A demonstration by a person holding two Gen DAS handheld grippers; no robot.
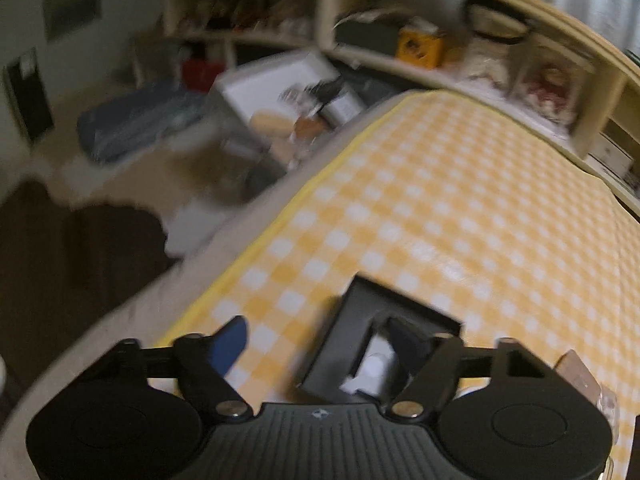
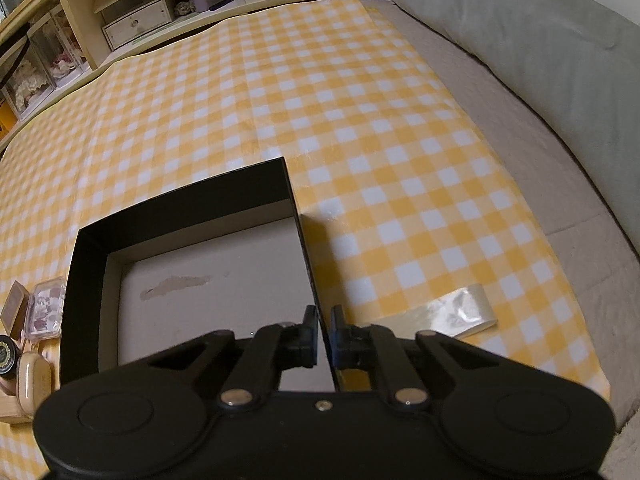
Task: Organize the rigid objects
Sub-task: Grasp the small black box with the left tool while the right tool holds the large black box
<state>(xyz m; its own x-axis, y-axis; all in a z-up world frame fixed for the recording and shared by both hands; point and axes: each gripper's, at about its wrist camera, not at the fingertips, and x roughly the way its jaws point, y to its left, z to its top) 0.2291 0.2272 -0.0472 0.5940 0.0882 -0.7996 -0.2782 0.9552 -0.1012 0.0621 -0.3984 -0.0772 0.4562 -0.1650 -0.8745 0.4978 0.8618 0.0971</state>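
In the right wrist view a large open black box (image 2: 92, 264) with a bare cardboard floor lies on the yellow checked cloth (image 2: 360, 120). My right gripper (image 2: 325, 332) is shut on the box's right wall, one finger inside and one outside. The left wrist view is blurred. There a smaller black box (image 1: 344, 320) holding a white thing (image 1: 374, 360) lies near the cloth's left edge. My left gripper (image 1: 320, 344) is open above it: the right fingertip (image 1: 408, 344) dips into the recess, and the left fingertip (image 1: 230, 344) is well clear of the box's outer side.
Left of the large box lie a brown box (image 2: 14, 308), a clear pink case (image 2: 44, 312), a black round jar (image 2: 8, 356) and a beige case (image 2: 34, 380). A clear strip (image 2: 460, 312) lies right. A grey pillow (image 2: 540, 60) and cluttered shelves (image 2: 132, 20) border the cloth.
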